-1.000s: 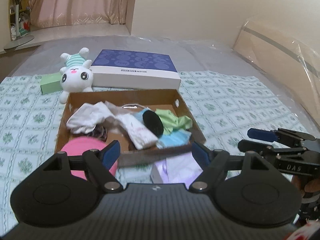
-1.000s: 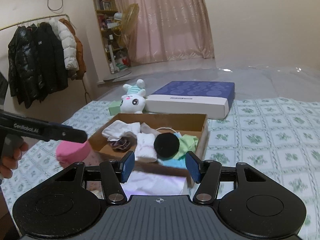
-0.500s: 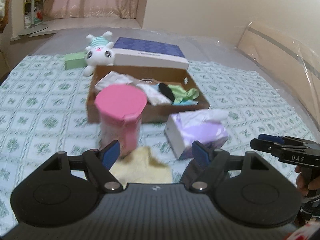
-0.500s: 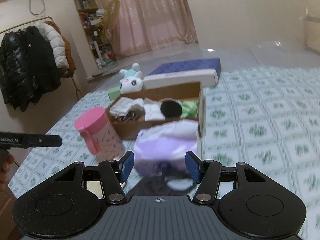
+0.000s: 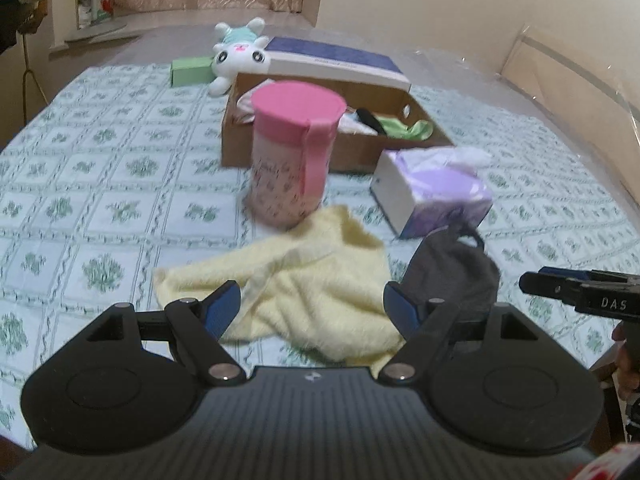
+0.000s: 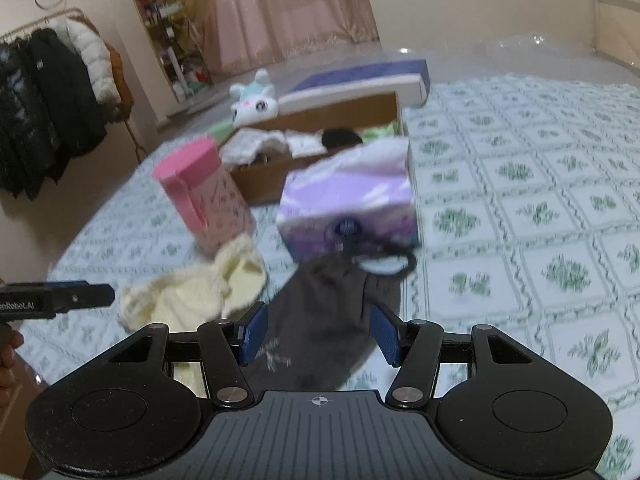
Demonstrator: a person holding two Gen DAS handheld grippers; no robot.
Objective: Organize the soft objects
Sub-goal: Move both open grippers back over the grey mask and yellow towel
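Observation:
A yellow towel point(image 5: 304, 284) lies crumpled on the bed, right in front of my open left gripper point(image 5: 312, 308); it also shows in the right wrist view point(image 6: 200, 292). A dark grey cloth pouch point(image 6: 332, 312) with a black loop lies between the fingers of my open right gripper point(image 6: 320, 332), and shows in the left wrist view point(image 5: 452, 268). Behind stands a brown cardboard box point(image 5: 280, 148) holding white, green and black soft items. A white plush bunny point(image 5: 240, 54) lies behind the box.
A pink lidded cup point(image 5: 292, 156) and a purple tissue box point(image 5: 432, 192) stand between the cloths and the cardboard box. A blue-and-white flat box point(image 5: 340, 62) and a green block point(image 5: 192, 71) lie further back. Coats point(image 6: 48, 100) hang at the left.
Both grippers have pulled back and down from the cardboard box toward the near edge of the bed. The yellow towel and grey pouch have come into view in front of them.

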